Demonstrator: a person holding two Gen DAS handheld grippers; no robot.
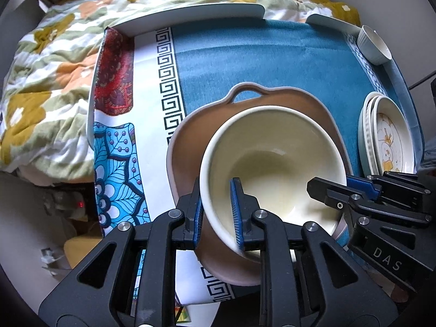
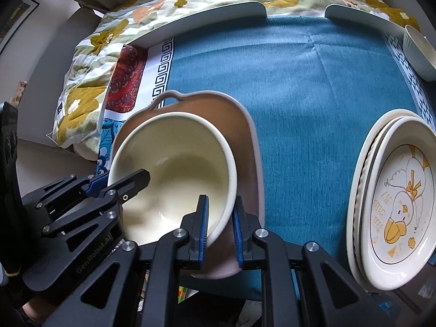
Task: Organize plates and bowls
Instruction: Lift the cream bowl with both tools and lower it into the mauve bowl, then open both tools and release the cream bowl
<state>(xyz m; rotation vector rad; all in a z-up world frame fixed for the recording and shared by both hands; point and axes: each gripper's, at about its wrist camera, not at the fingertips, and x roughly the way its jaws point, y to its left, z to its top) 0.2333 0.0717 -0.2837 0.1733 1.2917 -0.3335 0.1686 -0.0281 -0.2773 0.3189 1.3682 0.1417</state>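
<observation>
cream bowl (image 1: 272, 160) sitting tilted inside the pink handled dish (image 1: 245, 103) | left gripper (image 1: 216, 212) and right gripper (image 2: 220, 230) both clenching the bowl's rim, opposite sides | stacked plates (image 2: 392, 199) lying well right of the dish | ribbed white bowl (image 1: 373, 45) sitting beyond plates

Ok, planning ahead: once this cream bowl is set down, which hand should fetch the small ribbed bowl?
Right. The ribbed bowl sits at the far right corner, beyond the plates, on the right tool's side.
</observation>
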